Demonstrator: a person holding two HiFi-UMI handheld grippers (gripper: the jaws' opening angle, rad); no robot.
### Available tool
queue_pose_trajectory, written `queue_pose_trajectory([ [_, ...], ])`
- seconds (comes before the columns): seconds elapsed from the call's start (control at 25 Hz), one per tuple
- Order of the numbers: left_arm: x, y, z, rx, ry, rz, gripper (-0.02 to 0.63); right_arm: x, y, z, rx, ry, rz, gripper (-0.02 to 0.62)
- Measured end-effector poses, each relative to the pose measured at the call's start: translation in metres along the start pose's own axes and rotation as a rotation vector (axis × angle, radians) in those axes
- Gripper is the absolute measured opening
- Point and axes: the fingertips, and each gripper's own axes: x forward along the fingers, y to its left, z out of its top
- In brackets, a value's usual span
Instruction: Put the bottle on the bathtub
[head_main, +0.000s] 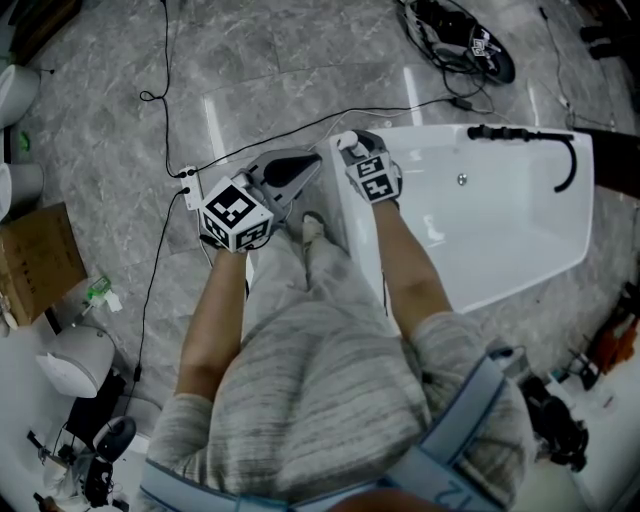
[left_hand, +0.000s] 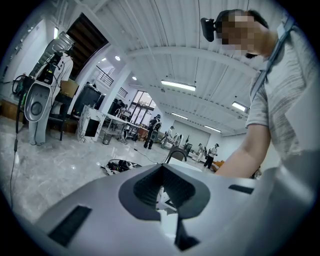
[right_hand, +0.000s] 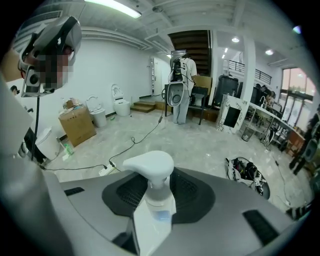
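Your right gripper (right_hand: 156, 202) has its ribbed dark pads closed on the white plastic pump bottle (right_hand: 150, 167), which has a smooth rounded pump head. The bottle's lower body is cut off at the frame edge. In the head view the gripper hides its base, so you cannot tell whether it touches the corner rim of the glossy white bathtub (head_main: 520, 225) beneath it. Your left gripper (left_hand: 162, 196) has its jaws pressed together on nothing, beside the tub over the grey marbled floor (head_main: 120, 140).

One bathtub (head_main: 520, 230) at three o'clock, one pump bottle (right_hand: 150, 195), two grippers, left gripper (head_main: 312, 162) and right gripper (head_main: 350, 145), one cardboard box (head_main: 35, 260) at nine o'clock
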Motion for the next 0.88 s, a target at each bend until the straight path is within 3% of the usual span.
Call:
queue_pose_trajectory([
  [0.32, 0.005, -0.003, 0.002, 0.005, -0.004, -0.001, 0.003, -0.004, -0.003, -0.005, -0.063, 0.031, -0.025, 0.117],
  [0.48, 0.001, -0.003, 0.001, 0.002, -0.005, 0.004, 0.003, -0.005, -0.002, -0.005, -0.054, 0.023, -0.046, 0.118],
  [0.64, 0.001, -0.002, 0.0, 0.0, -0.007, 0.005, 0.003, -0.005, -0.008, -0.005, -0.02, 0.018, -0.058, 0.186],
  [0.88, 0.006, -0.005, 0.0, -0.001, -0.007, 0.001, 0.003, -0.009, -0.014, -0.009, 0.015, 0.014, -0.061, 0.187],
])
